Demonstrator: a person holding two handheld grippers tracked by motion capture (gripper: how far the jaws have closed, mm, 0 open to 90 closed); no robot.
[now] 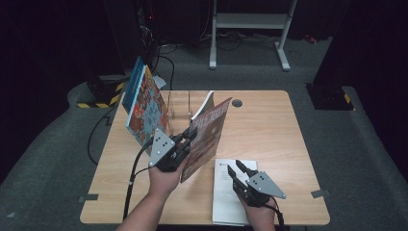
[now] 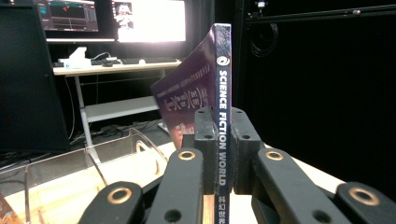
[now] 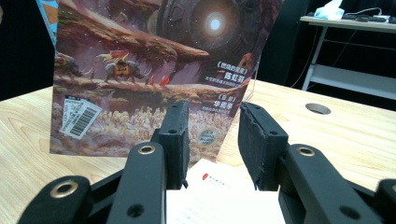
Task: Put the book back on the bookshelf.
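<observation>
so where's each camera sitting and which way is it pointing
High view: fixed above the person's side, looking forward and down on the wooden table; both forearms enter from the bottom, with the left gripper and right gripper.
Left gripper view: rides the left gripper, looking along its jaws, shut on the magazine spine, toward a lit monitor desk.
Right gripper view: rides the right gripper, jaws open above a white booklet, facing the magazine's cover.
Shared: the magazine appears in all three views.

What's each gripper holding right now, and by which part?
The left gripper clamps the magazine by its spine. The right gripper is open, holding nothing.
</observation>
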